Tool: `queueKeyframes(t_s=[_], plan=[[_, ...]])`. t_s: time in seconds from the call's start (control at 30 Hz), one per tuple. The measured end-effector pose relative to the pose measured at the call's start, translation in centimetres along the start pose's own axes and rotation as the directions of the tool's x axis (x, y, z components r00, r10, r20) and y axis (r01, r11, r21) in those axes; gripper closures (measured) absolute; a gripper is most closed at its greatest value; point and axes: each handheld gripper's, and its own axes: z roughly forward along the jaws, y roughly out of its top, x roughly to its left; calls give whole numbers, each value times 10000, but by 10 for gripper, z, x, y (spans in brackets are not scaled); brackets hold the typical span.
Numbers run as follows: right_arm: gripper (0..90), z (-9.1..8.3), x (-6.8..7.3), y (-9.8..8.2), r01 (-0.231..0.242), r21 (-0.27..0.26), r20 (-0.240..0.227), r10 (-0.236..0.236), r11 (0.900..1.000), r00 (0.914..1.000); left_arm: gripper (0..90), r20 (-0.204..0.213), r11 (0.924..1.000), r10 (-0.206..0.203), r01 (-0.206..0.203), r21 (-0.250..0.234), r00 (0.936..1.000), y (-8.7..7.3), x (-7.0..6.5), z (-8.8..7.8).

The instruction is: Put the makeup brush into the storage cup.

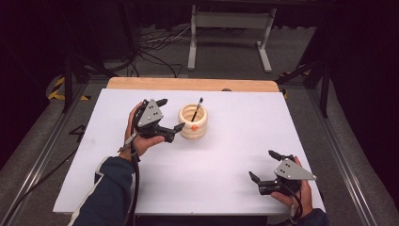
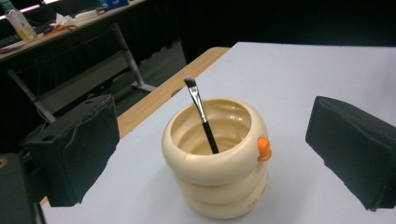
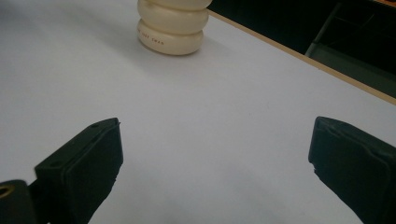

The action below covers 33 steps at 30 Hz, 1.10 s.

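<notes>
Here I see the white table in a dark room; left gripper spread beside the cream pot, right gripper spread, well apart.

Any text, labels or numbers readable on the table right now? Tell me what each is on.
Small dark print on the bottom ring of the cream holder: too blurred to read in the right gripper view.
The same print at the holder's base in the left gripper view: too small to read.
Nothing readable on the brush, the table or either gripper.
</notes>
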Motion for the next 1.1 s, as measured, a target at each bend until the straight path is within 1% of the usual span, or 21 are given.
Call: queueKeyframes(t_s=[0.07,0.13,0.2,0.27,0.37,0.43,0.57,0.67,0.77,0.83,0.97,1.03,1.1], plan=[[35,0,0,0,13,7,3,-13,10000,10000,33,46,10000,20,-20,98,10000,-1,1,-2],[35,0,0,0,50,21,22,-50,10000,10000,31,53,10000,-57,57,75,10000,-2,2,-4],[35,0,0,0,29,29,13,-29,10000,10000,32,-36,9999,119,-118,90,9999,-2,1,-7],[35,0,0,0,33,55,19,-33,10000,10000,39,-115,9998,182,-181,79,9998,-3,0,-9],[36,0,0,0,3,26,69,-3,10000,10000,38,-78,9991,392,-391,148,9992,-3,-2,-13],[36,0,0,0,-10,22,62,10,10000,10000,39,-75,9992,374,-373,135,9993,-4,-3,-14],[36,0,1,0,54,79,63,-54,10000,10000,39,-73,9986,491,-490,176,9988,-5,-3,-19],[36,1,1,0,73,89,54,-74,9999,10000,40,-71,9990,404,-403,192,9992,-6,-4,-22],[36,1,1,0,76,90,46,-77,9999,10000,41,-97,9979,563,-559,318,9984,-8,-4,-25],[36,0,1,0,63,78,52,-63,9999,10000,38,-51,9976,579,-577,374,9983,-8,-4,-27],[36,0,1,0,77,86,79,-78,9999,9999,38,-72,9984,474,-472,324,9988,-10,-2,-33],[36,0,1,0,79,96,105,-80,9999,9999,39,-152,9977,574,-568,363,9982,-11,-3,-36],[36,0,1,0,69,89,91,-70,9999,9999,42,-129,9967,667,-660,472,9977,-13,-4,-38]])
